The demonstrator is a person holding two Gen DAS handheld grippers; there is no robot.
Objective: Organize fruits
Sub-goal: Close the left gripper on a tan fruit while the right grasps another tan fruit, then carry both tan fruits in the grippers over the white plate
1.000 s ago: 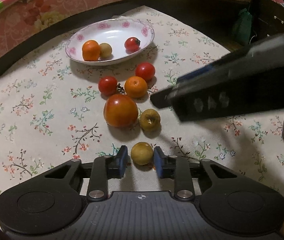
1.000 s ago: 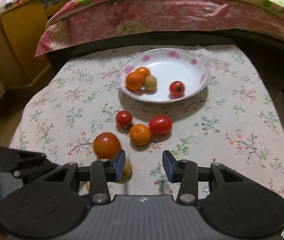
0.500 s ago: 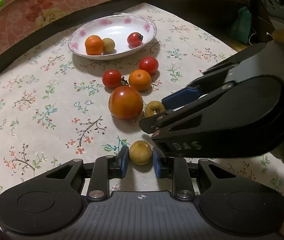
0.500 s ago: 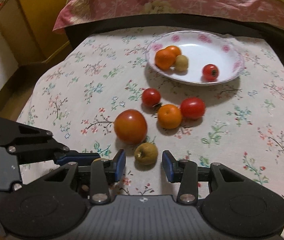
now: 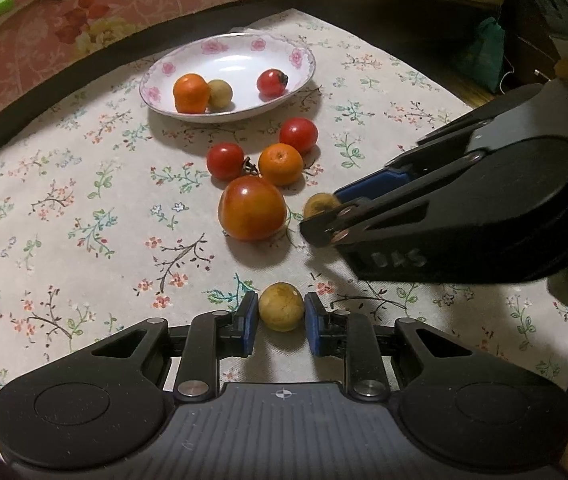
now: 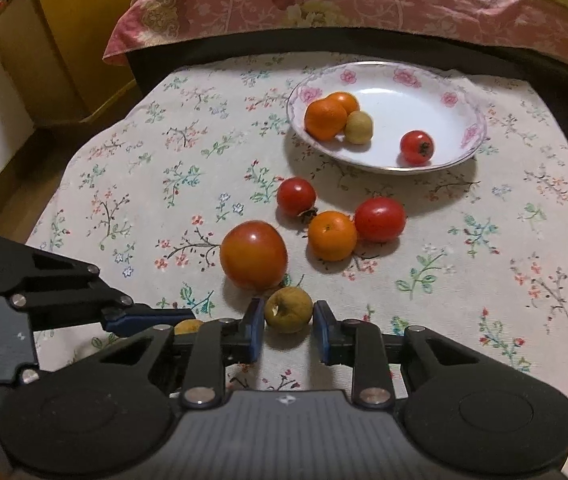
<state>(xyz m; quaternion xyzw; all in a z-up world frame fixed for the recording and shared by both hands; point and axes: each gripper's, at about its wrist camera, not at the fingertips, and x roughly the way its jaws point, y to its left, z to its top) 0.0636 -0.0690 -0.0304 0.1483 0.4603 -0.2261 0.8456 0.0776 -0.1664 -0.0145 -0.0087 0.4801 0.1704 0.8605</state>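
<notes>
Right claw [image 6: 288, 326] has just closed in from a wide gap: a second ago its pads were standing well apart with nothing between them, near the big tomato; now they are pinching the brownish-yellow fruit [image 6: 288, 309], low centre of the right wrist frame, just below the big tomato [image 6: 253, 255]. Pads look touching on both sides, so I'm reading it as gripped, not just straddled.

Left claw [image 5: 281, 324] is staying narrow, clamped on the smooth yellow fruit [image 5: 281, 306], bottom centre of the left wrist frame. No change there over the last second; fruit is still sitting on the cloth, not lifted as far as I can tell.

In the left wrist frame the right claw is coming in from the right edge, its tips covering part of the brownish fruit beside the big tomato.

Plate [image 6: 460, 96] is sitting upper right in the right wrist frame, holding two oranges, one yellow fruit and one small tomato. Still loose on the desk [image 6: 124, 184]: big tomato, one orange [image 6: 332, 235], two small tomatoes.

Meaning for the task: both claws are now loaded, one small fruit each. Judging next step as lift and carry both up-frame to the plate. Four loose pieces are waiting after that.
</notes>
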